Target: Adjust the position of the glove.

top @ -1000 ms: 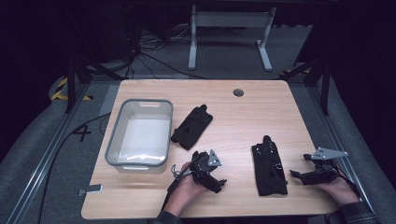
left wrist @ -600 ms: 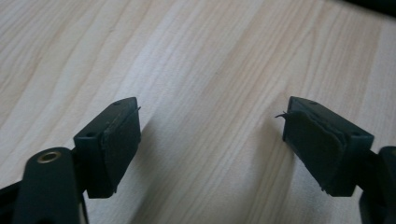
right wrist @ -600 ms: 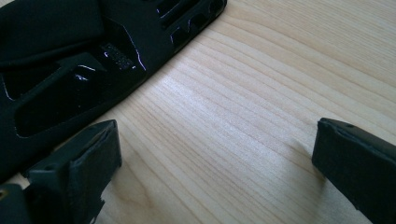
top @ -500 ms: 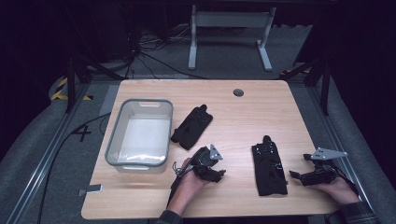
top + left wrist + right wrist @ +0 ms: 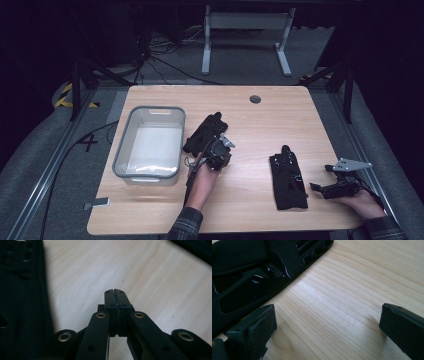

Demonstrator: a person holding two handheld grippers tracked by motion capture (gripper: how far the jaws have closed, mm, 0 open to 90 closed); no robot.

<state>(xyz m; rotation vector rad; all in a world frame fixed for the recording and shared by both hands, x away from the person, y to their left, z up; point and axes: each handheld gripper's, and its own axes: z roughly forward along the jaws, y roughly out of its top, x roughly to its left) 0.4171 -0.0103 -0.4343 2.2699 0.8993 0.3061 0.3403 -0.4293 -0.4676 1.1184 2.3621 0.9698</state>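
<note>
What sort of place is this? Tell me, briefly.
Probably a lab or studio bench for recording handling tasks: a bare wooden table under one light in a dark room, loose cables on the floor, aluminium rails alongside.

Left forearm reaching forward from the bottom edge, plaid sleeve at the wrist, left hand point(image 5: 202, 175) wrapped around the left gripper point(image 5: 218, 151) near mid-worktop. Jaws pressed flat together, nothing between them, tips low over the wood. Right hand point(image 5: 361, 202) resting at the near right corner, holding the right gripper point(image 5: 320, 188) pointed leftward, jaws spread wide apart, low over the worktop.
</note>
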